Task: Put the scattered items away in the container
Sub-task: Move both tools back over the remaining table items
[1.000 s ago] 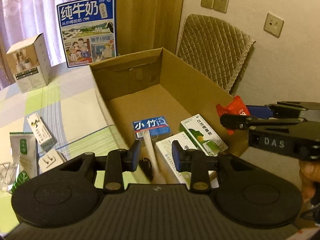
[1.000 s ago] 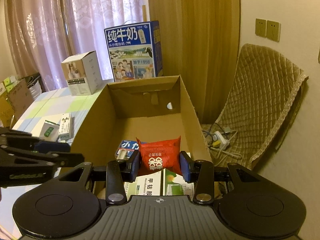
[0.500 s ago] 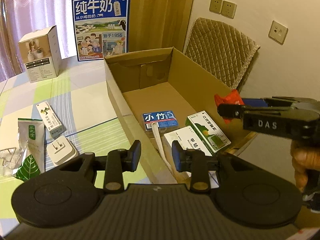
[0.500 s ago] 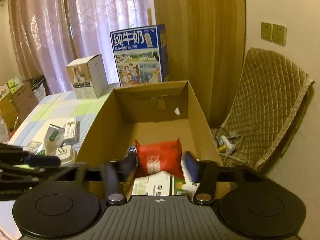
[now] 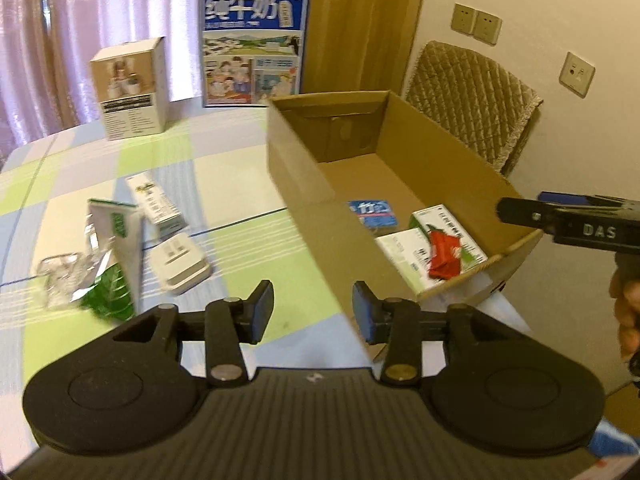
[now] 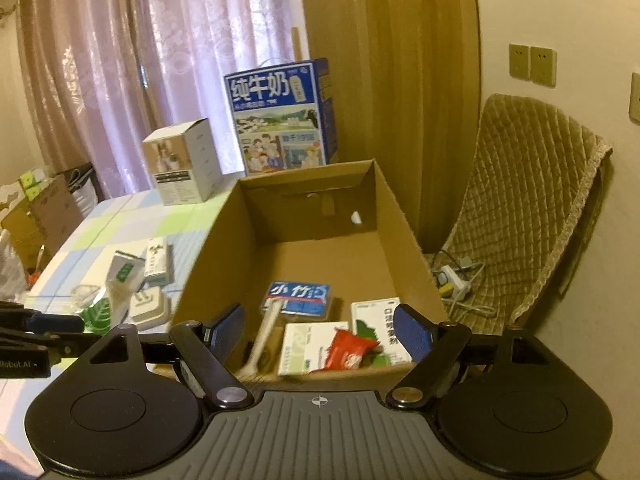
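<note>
**Red packet lands in the box; four items wait on the table**

We see the right gripper (image 6: 320,330) poised over the near end of the cardboard box (image 6: 394,220), its jaws spread wide with nothing between them. The red packet (image 6: 348,354) lies below on the white medicine boxes (image 6: 310,346), beside a blue pack (image 6: 298,298) and a white toothbrush (image 6: 264,336), apparently dropped there so that it joins the goods already gathered at that end.

Our left gripper (image 5: 313,312) has just been opening; its jaws stand partly apart and hold nothing. It hangs over the checked tablecloth (image 5: 240,152), angled toward what remains outside the box: a white plug adapter (image 5: 180,264), a slim white carton (image 5: 156,204), a green-and-white tube box (image 5: 114,236) and a clear wrapper (image 5: 60,280). We judge that the parted jaws are being readied for the adapter, the nearest of these.

The tall milk carton (image 5: 254,46) and the small white box (image 5: 130,88) stand upright at the far edge, well apart from the clutter.
</note>
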`<state>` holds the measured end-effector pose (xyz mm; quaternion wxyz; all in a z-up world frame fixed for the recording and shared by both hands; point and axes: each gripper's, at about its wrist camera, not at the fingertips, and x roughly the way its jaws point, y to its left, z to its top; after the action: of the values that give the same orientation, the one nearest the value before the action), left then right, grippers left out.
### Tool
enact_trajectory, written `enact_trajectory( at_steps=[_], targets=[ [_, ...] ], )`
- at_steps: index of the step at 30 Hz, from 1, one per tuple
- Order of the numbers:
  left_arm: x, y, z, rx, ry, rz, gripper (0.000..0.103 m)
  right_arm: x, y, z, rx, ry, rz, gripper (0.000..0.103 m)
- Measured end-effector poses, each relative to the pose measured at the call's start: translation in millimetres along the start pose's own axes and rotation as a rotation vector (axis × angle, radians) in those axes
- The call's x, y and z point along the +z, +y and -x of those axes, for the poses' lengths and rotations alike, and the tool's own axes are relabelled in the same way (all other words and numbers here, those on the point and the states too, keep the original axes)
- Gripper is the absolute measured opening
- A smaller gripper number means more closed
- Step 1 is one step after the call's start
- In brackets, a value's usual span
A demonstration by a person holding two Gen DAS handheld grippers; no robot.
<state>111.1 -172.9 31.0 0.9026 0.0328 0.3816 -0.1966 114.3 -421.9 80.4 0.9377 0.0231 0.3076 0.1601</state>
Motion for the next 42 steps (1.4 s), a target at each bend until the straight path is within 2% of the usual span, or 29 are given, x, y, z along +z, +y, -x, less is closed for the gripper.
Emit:
enact_trajectory(
  at_steps=[9, 11, 16, 17, 22, 25, 33, 42],
  targets=[
    [-37, 37, 50, 0.080, -0.002, 0.062, 0.058, -14, 55, 25, 0.097, 0.005, 0.024, 0.085],
    [-45, 46, 62, 0.099, -0.007, 0.082, 0.066, -19, 70, 27, 0.119, 0.016, 0.040, 0.088],
    [-65, 68, 91, 0.146, -0.013, 0.120, 0.074, -36, 102, 29, 0.168, 0.046, 0.066, 0.092],
    [-69, 72, 96, 0.158, -0.014, 0.128, 0.080, -39, 106, 30, 0.175, 0.053, 0.068, 0.093],
    [-89, 91, 119, 0.201, -0.014, 0.166, 0.085, -57, 127, 30, 0.187, 0.088, 0.108, 0.097],
    [-100, 100, 130, 0.221, -0.012, 0.193, 0.093, -64, 133, 30, 0.184, 0.101, 0.126, 0.098],
    [-120, 120, 151, 0.250, -0.012, 0.249, 0.093, -71, 147, 30, 0.177, 0.113, 0.170, 0.101],
    [-123, 132, 156, 0.272, -0.012, 0.263, 0.095, -75, 154, 25, 0.179, 0.136, 0.189, 0.101]
  ],
)
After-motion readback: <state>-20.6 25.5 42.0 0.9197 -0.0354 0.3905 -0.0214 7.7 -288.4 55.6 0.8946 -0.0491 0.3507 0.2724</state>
